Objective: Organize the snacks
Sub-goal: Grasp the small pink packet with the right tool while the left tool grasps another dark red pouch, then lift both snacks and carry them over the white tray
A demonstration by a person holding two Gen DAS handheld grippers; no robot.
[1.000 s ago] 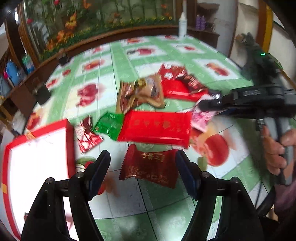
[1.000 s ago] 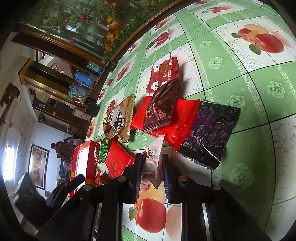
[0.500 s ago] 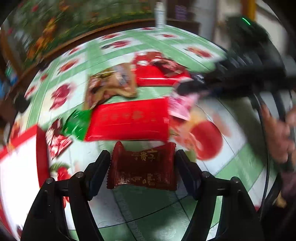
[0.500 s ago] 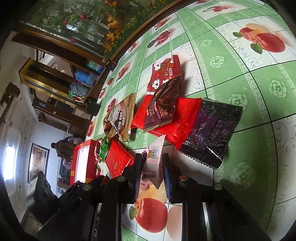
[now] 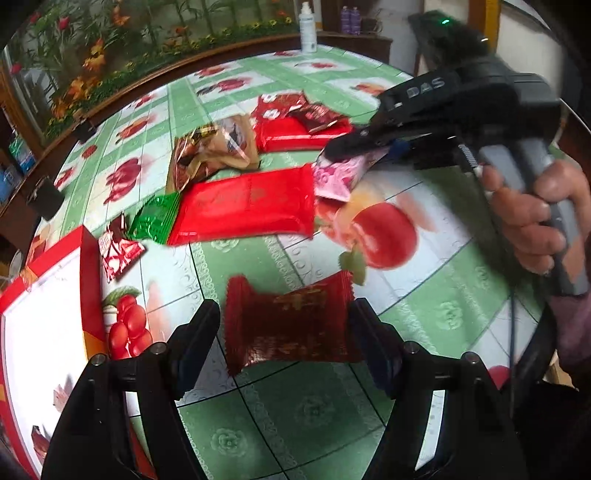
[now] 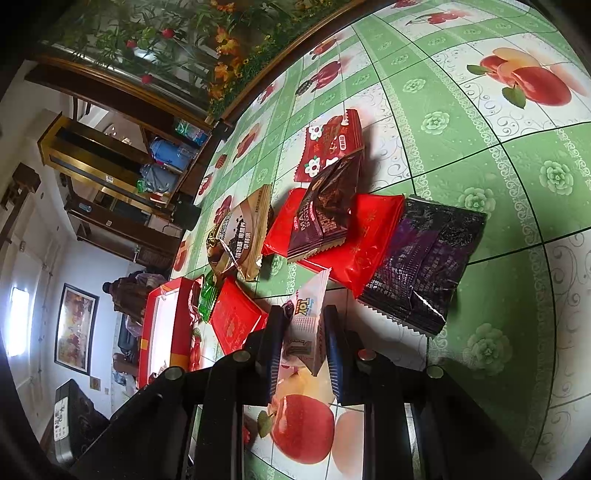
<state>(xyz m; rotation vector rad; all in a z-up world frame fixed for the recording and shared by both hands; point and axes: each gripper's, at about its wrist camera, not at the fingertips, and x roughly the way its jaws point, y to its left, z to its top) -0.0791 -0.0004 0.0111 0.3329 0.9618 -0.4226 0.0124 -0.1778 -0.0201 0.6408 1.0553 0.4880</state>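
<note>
My left gripper (image 5: 286, 334) is closed on a dark red snack packet (image 5: 290, 325), with both fingers against its ends, and holds it above the table. My right gripper (image 6: 303, 332) is shut on a pink and white snack packet (image 6: 306, 325), which also shows in the left wrist view (image 5: 338, 177). A red box with a white inside (image 5: 48, 295) stands at the left, and shows in the right wrist view (image 6: 162, 325). Loose snacks lie on the table: a long red packet (image 5: 247, 206), a green one (image 5: 155, 218) and a dark purple one (image 6: 421, 266).
The table has a green cloth with fruit prints (image 5: 380, 232). More packets lie behind: a brown bag (image 5: 214, 151), a red packet (image 6: 365, 240) with a dark brown one (image 6: 325, 214) on it. A white bottle (image 5: 306, 27) stands at the far edge.
My left gripper has taken hold of the dark red packet and lifted it off the table. My right gripper has kept its hold on the pink packet, almost still.
</note>
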